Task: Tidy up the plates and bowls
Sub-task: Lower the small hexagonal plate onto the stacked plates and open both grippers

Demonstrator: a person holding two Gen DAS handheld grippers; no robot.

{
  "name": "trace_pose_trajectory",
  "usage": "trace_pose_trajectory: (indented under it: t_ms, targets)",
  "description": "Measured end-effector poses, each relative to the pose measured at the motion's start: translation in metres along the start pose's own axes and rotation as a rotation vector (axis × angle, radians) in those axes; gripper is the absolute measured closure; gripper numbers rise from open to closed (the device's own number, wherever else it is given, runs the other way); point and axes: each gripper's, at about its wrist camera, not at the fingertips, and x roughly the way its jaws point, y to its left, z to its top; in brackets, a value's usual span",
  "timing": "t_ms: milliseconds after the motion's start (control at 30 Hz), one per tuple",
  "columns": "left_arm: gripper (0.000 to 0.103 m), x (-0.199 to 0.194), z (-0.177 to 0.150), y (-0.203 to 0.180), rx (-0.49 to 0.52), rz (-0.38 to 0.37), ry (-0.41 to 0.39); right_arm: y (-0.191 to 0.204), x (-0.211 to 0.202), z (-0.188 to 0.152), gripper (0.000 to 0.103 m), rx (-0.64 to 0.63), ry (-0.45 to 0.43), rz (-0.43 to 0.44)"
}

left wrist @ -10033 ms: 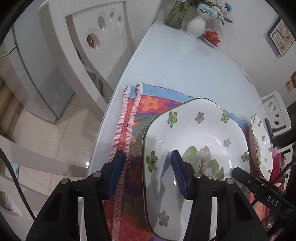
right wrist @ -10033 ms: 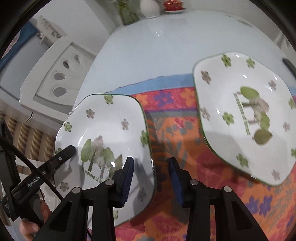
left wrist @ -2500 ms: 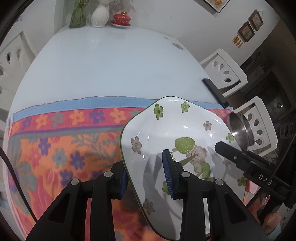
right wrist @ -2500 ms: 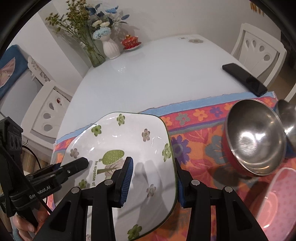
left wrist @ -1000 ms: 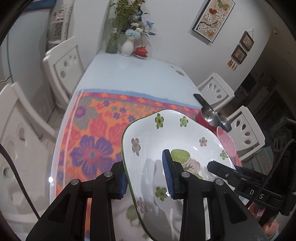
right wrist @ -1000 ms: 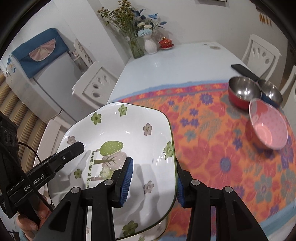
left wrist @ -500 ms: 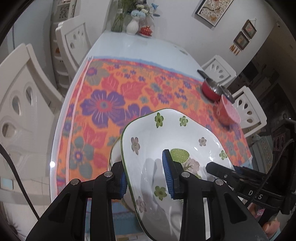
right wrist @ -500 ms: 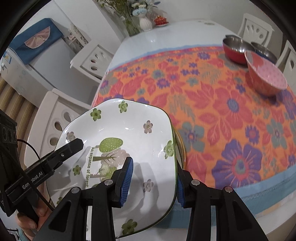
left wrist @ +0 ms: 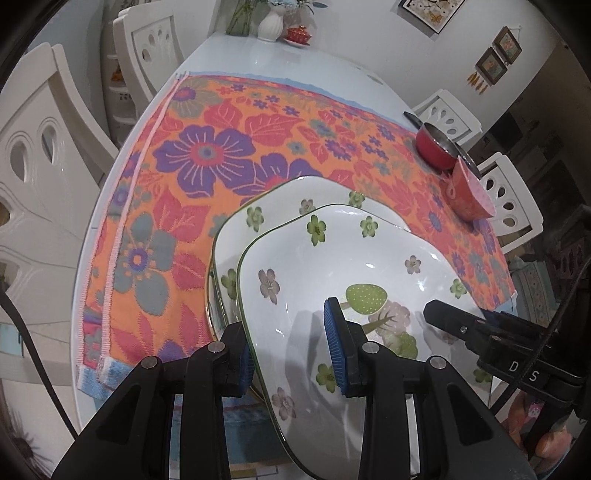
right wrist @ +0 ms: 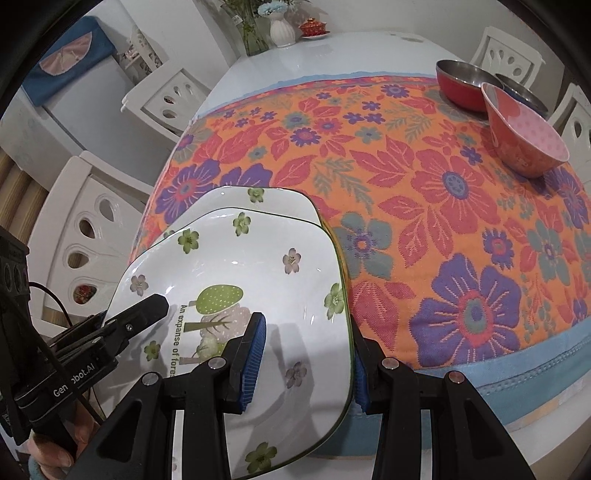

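Note:
A white square plate (left wrist: 332,266) (right wrist: 240,266) with green flowers and a tree print is held between both grippers. My left gripper (left wrist: 290,347) is shut on its left rim, and my right gripper (right wrist: 306,362) is shut on its right rim. Directly under it, a second plate of the same pattern (left wrist: 280,199) (right wrist: 236,201) lies on the floral cloth (left wrist: 207,155) near the table's front corner. The held plate sits offset toward me over the lower one. Whether the two touch I cannot tell.
A red steel bowl (right wrist: 461,88), a second steel bowl (right wrist: 521,92) and a pink bowl (right wrist: 524,136) stand at the cloth's far right. A white vase (right wrist: 282,29) with flowers is at the table's far end. White chairs (left wrist: 44,155) line the left side.
Both grippers have come down with the plate, which now hangs close over the second plate on the cloth. The table looks nearer and larger than before.

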Motion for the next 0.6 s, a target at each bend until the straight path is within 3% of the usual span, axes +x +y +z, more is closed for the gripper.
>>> trace_pose_trajectory:
  t_ms: [500,600]
  targets:
    - [0.071,0.01,0.013,0.004,-0.005,0.024,0.009,-0.004,0.016,0.006,0.063,0.023,0.029,-0.02]
    - [0.07,0.007,0.016,0.016,-0.059,-0.031,0.014,-0.001,0.015,0.01,0.062,0.015,0.026,-0.029]
